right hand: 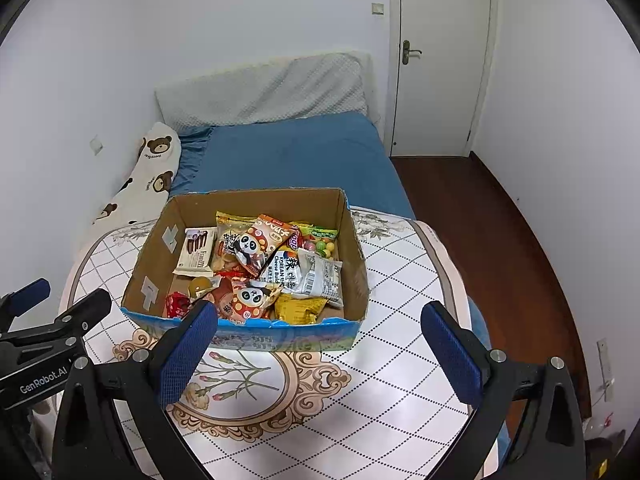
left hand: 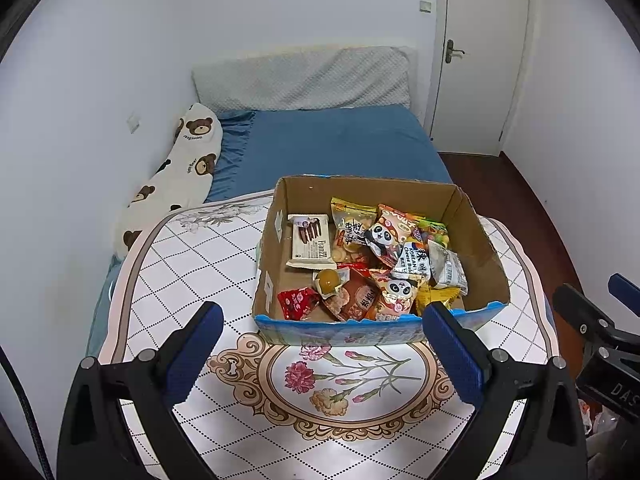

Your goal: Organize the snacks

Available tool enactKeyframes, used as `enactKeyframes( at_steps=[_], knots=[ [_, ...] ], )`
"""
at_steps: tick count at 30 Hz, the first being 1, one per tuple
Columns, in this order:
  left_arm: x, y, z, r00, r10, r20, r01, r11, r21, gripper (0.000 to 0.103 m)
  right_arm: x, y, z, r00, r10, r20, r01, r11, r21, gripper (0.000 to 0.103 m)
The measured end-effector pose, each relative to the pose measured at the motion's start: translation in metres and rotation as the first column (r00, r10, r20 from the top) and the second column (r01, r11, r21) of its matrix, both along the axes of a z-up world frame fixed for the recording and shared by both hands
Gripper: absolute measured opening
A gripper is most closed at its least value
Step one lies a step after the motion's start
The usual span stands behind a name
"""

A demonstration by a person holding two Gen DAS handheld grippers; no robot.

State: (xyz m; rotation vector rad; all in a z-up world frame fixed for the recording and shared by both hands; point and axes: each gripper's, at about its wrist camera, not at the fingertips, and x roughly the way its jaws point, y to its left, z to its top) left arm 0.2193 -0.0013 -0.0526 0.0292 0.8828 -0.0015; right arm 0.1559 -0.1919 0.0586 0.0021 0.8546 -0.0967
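Note:
An open cardboard box [left hand: 486, 240] [right hand: 354, 256] with a blue printed front stands on a patterned table [left hand: 192, 264] [right hand: 404, 280]. It holds several snack packets: a white Franzzi wafer pack [left hand: 310, 242] [right hand: 197, 254], panda packets [left hand: 382, 238] [right hand: 252, 246], a red packet [left hand: 296, 302], a yellow packet [right hand: 298, 308] and a white Korean cheese pack [left hand: 414, 264] [right hand: 304, 270]. My left gripper [left hand: 322, 354] is open and empty, just in front of the box. My right gripper [right hand: 318, 354] is open and empty, in front of the box's right half. Each gripper shows at the edge of the other's view.
A bed with a blue sheet [left hand: 332, 140] [right hand: 292, 152] lies behind the table. A bear-print pillow [left hand: 176, 168] [right hand: 140, 176] lies along the left wall. A closed white door [left hand: 480, 52] [right hand: 440, 52] and dark wooden floor [right hand: 500, 240] are at the right.

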Motion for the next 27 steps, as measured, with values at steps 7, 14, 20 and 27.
enactKeyframes(
  at_steps=[7, 14, 20, 27],
  knots=[
    [-0.003, -0.001, 0.001, 1.000, -0.005, 0.002, 0.005, 1.000, 0.001, 0.102, -0.003, -0.001, 0.000, 1.000, -0.011, 0.004, 0.011, 1.000, 0.000, 0.103],
    [-0.006, -0.003, 0.002, 1.000, -0.012, 0.006, 0.012, 1.000, 0.006, 0.102, -0.007, -0.003, -0.001, 1.000, -0.019, 0.000, 0.019, 1.000, 0.003, 0.103],
    [-0.007, -0.003, 0.003, 1.000, -0.016, 0.007, 0.016, 1.000, 0.003, 0.102, -0.011, -0.004, -0.001, 1.000, -0.027, -0.002, 0.027, 1.000, 0.009, 0.103],
    [-0.008, -0.003, 0.003, 1.000, -0.019, 0.004, 0.019, 1.000, -0.003, 0.102, -0.013, -0.004, 0.001, 1.000, -0.031, 0.001, 0.031, 0.999, 0.008, 0.103]
  ],
)
